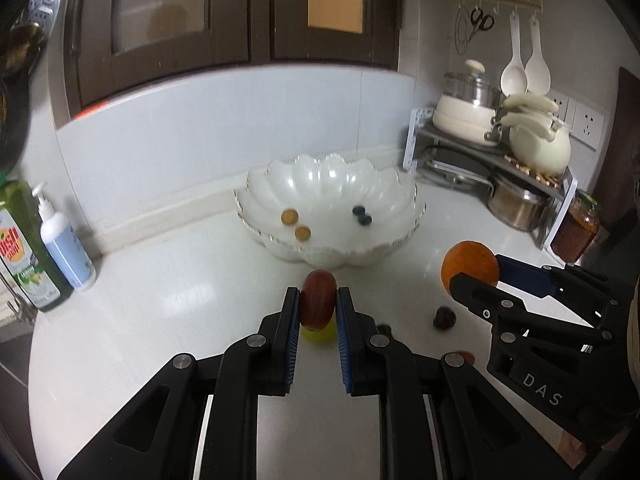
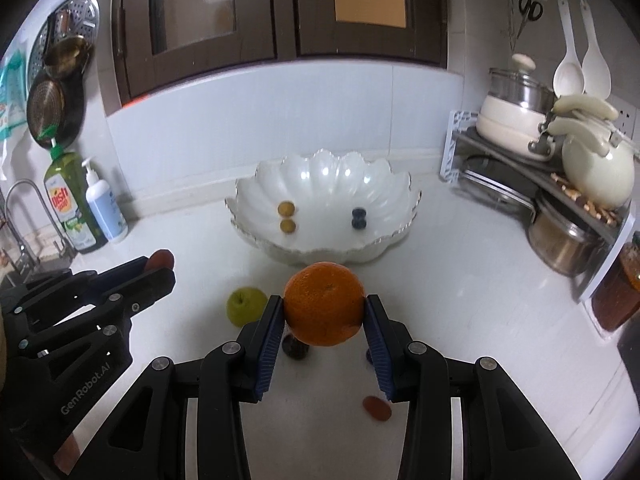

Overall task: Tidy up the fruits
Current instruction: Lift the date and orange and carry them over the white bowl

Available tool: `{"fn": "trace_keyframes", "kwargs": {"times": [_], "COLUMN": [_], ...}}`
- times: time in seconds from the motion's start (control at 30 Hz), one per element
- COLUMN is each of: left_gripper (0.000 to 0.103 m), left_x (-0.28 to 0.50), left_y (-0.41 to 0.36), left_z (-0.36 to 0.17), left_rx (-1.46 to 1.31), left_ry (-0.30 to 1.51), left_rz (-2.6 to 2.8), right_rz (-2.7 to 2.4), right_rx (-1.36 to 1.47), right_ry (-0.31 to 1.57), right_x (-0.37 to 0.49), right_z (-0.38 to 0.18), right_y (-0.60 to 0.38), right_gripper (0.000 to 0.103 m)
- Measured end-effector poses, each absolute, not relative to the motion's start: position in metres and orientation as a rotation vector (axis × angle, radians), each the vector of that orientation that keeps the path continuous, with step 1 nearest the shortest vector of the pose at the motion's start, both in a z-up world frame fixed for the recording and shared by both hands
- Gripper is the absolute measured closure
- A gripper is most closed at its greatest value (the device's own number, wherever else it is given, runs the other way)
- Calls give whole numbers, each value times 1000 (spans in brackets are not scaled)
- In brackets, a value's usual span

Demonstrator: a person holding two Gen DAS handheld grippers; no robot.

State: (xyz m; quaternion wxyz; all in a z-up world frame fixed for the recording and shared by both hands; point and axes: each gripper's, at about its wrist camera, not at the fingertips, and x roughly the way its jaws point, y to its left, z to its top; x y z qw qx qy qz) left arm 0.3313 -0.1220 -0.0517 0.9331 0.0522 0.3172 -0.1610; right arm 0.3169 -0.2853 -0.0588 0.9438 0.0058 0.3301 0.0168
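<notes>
**Two fruits held short of the bowl**

Gripping a reddish fruit [image 1: 318, 298] at frame centre, the left gripper [image 1: 318, 304] is closed on it between blue pads. The right gripper [image 2: 325, 314] clamps an orange [image 2: 324, 304], wide but snug. Both sit just before the scalloped bowl [image 2: 248, 196], which holds four small fruits. The round orange could slip from the pads, I think, or knock the green apple [image 2: 246, 304] rolling at lower left.

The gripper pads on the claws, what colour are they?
Blue, ribbed pads, clearest in the right wrist view.
</notes>
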Motion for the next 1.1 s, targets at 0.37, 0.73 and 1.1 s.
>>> {"fn": "trace_keyframes", "kwargs": {"times": [0.37, 0.73, 1.1], "left_gripper": [84, 84, 84], "left_x": [345, 373, 399], "left_y": [-123, -131, -145], "left_z": [-24, -6, 5], "left_rx": [96, 86, 121], "left_ry": [573, 550, 527], "left_rz": [-327, -335, -327], "right_rz": [12, 24, 47], "right_rx": [17, 33, 41], "right_ry": [587, 548, 571], "right_x": [331, 356, 392], "right_z": [-32, -11, -3], "right_y": [-289, -293, -303], "right_gripper": [61, 61, 61]}}
